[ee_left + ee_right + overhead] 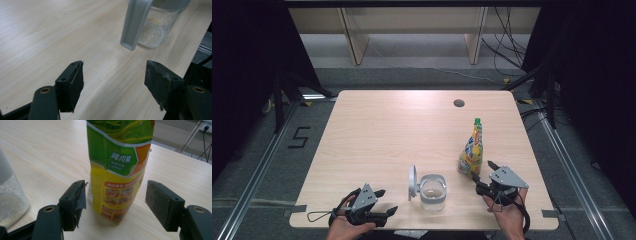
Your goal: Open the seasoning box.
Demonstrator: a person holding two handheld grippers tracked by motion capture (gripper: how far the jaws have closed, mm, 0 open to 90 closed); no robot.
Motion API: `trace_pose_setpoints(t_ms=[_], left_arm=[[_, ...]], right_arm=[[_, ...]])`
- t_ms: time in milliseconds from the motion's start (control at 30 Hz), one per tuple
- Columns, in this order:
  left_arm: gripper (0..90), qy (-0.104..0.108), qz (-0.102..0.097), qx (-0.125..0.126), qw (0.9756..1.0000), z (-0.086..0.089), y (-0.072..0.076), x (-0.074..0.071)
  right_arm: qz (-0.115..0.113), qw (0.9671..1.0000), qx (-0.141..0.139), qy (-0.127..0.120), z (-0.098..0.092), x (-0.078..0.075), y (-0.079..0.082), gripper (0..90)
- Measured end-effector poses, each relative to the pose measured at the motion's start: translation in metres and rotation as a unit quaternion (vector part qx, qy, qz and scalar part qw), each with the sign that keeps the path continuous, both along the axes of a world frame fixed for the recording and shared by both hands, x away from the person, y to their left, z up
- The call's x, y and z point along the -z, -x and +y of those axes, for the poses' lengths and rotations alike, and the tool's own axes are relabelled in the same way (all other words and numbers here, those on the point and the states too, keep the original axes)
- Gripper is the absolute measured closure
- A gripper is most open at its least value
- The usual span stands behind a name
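Pale wood forms the table (377,135), seen from above with a person's two hands entering at its near edge, each holding a two-jaw gripper. Near the right part of the near edge stands a tall yellow and green pouch (472,150) with a green cap, upright. Just left of it, near the middle of the near edge, sits a clear glass jar (432,192) with its grey lid (412,182) flipped open to the left; a little pale powder lies in the bottom.

Right gripper (484,177) sits just in front of the pouch, toward the near right corner. In the right gripper view its jaws stand open with the pouch (117,170) between them, a gap showing on each side, so the pads do not yet press on it. Left gripper (384,202) rests near the near left corner, well apart from the pouch and near the jar. In the left gripper view its jaws are open and empty over bare wood, with the jar (155,27) and its lid (135,22) ahead.

Judging by this, the step in hand is the approach to grasp the pouch. The next move likely calls for closing the right jaws gently on the lower half, firmly enough to lift it, without crushing or tipping it toward the jar.
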State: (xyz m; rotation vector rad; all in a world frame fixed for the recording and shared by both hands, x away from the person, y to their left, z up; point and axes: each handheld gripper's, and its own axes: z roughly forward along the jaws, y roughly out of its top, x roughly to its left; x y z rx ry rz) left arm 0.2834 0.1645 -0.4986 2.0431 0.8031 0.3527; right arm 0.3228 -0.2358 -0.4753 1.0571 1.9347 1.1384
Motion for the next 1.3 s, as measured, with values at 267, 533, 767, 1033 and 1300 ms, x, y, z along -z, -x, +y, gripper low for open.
trace_pose_setpoints(t_ms=[267, 533, 767, 1033, 1300], left_arm=[[29.5, -0.007, -0.002, 0.003, 1.0000, -0.001, -0.001, 0.001], [27.0, -0.003, 0.002, -0.002, 1.0000, 0.000, -0.002, 0.001], [27.1, -0.007, 0.002, -0.002, 1.0000, -0.002, -0.001, 0.002], [27.2, -0.015, 0.003, 0.004, 0.9999, -0.005, 0.001, 0.003], [27.5, -0.019, 0.005, 0.012, 0.9997, -0.007, 0.001, 0.003]], right_arm=[[-0.010, 0.9999, 0.007, -0.004, 0.004, 0.003, -0.009, 20.0], [-0.022, 0.9997, 0.014, 0.005, 0.010, 0.006, -0.023, 15.7], [-0.004, 0.9997, 0.016, -0.019, 0.015, 0.010, -0.030, 15.7], [-0.009, 0.9995, 0.030, -0.008, 0.023, 0.014, -0.037, 15.8], [-0.013, 0.9988, 0.045, -0.014, 0.027, 0.017, -0.040, 16.0]])
